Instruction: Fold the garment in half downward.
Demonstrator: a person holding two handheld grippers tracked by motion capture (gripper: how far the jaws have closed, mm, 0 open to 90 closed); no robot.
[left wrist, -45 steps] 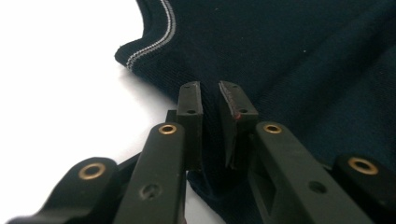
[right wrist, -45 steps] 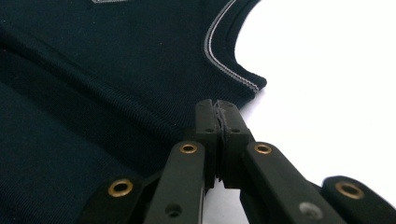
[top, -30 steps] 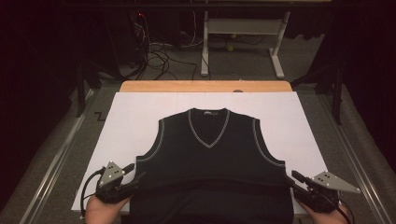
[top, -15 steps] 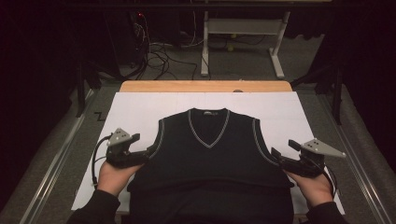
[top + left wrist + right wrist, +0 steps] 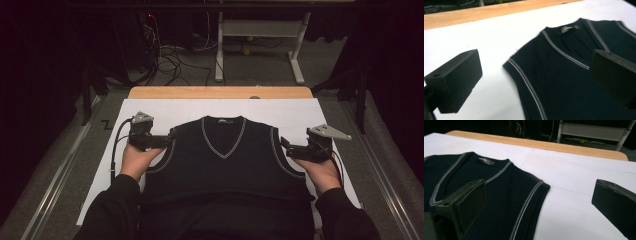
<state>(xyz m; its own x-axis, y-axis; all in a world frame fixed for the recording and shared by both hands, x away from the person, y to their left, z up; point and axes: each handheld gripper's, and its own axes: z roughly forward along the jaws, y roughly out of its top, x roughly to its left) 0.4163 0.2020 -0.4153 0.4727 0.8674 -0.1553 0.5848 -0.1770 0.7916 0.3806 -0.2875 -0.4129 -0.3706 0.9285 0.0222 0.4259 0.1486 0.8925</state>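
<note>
White-covered table [image 5: 150, 107], dark vest [image 5: 225, 170] flat between the left gripper [image 5: 170, 140] and right gripper [image 5: 286, 146], whose jaws just opened, empty (armhole edges just inside each). Folding looks unstarted.

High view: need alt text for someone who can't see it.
A dark sleeveless V-neck vest lies flat, front up, on a white sheet covering a wooden table. A person's hands hold the left tongs and right tongs open beside its armholes, nothing between the jaws.

wooden table [image 5: 220, 92], white sheet [image 5: 295, 112] over it, dark sleeveless vest [image 5: 225, 175] lying flat
</note>
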